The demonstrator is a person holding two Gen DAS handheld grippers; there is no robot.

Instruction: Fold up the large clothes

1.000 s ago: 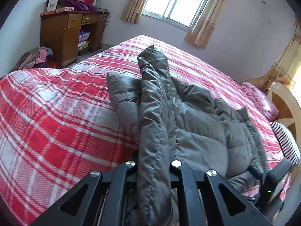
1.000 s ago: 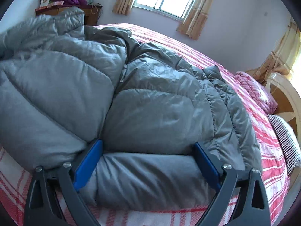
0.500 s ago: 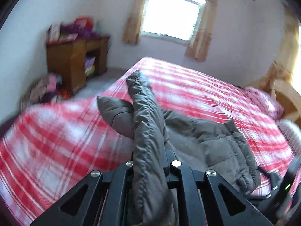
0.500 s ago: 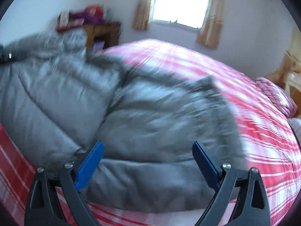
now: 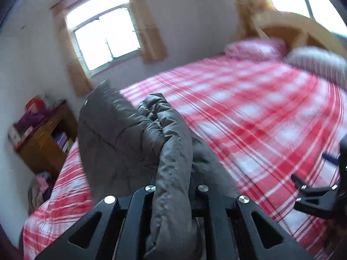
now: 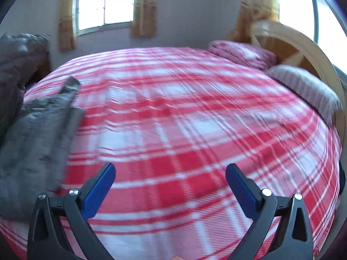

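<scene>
Left wrist view shows the left gripper (image 5: 174,186) clamped tight on a thick fold of the one grey padded jacket (image 5: 121,134), which hangs bunched over the bed's (image 5: 260,117) left edge, near a wooden desk (image 5: 43,143). To the right, the red-checked cover lies bare across to two pillows (image 6: 240,53) by the curved headboard (image 6: 303,49). The right gripper (image 6: 170,174) has just been opening; its blue pads (image 6: 98,189) stand wide apart over bare cover, nothing between them, the jacket off to their left. Two windows (image 6: 104,4) show.
</scene>
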